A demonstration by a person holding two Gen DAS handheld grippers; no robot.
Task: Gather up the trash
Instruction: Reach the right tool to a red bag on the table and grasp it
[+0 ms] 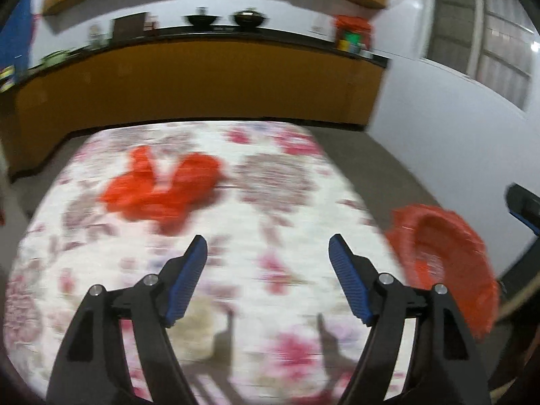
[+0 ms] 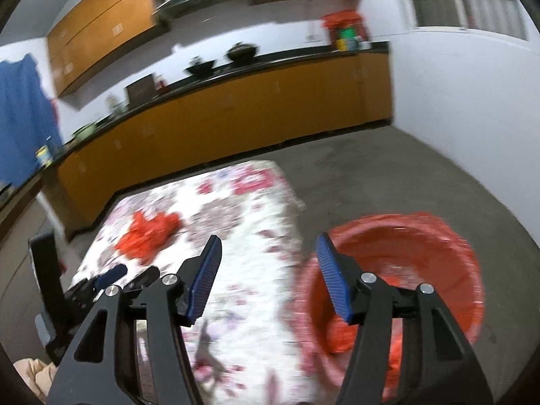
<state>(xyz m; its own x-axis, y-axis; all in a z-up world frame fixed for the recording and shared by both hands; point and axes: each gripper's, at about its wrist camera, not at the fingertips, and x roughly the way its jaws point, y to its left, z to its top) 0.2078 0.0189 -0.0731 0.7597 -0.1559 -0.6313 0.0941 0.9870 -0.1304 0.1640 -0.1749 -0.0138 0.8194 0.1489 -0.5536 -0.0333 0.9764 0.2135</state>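
A crumpled red plastic bag (image 1: 162, 190) lies on the flowered tablecloth (image 1: 276, 202), beyond my left gripper (image 1: 268, 246), which is open with nothing between its blue pads. A red bin lined with a red bag (image 1: 445, 256) stands off the table's right edge. In the right wrist view my right gripper (image 2: 268, 246) is open and empty over the table's right edge, with the red bin (image 2: 405, 270) just right of it and red trash inside. The crumpled bag (image 2: 148, 236) lies far left on the cloth (image 2: 249, 290). The left gripper (image 2: 111, 276) shows at lower left.
A long orange cabinet run with a black counter (image 1: 202, 81) stands behind the table, holding dark bowls (image 1: 249, 18) and a red container (image 1: 352, 32). Grey floor (image 2: 388, 185) spreads right of the table to a white wall. Both views are motion-blurred.
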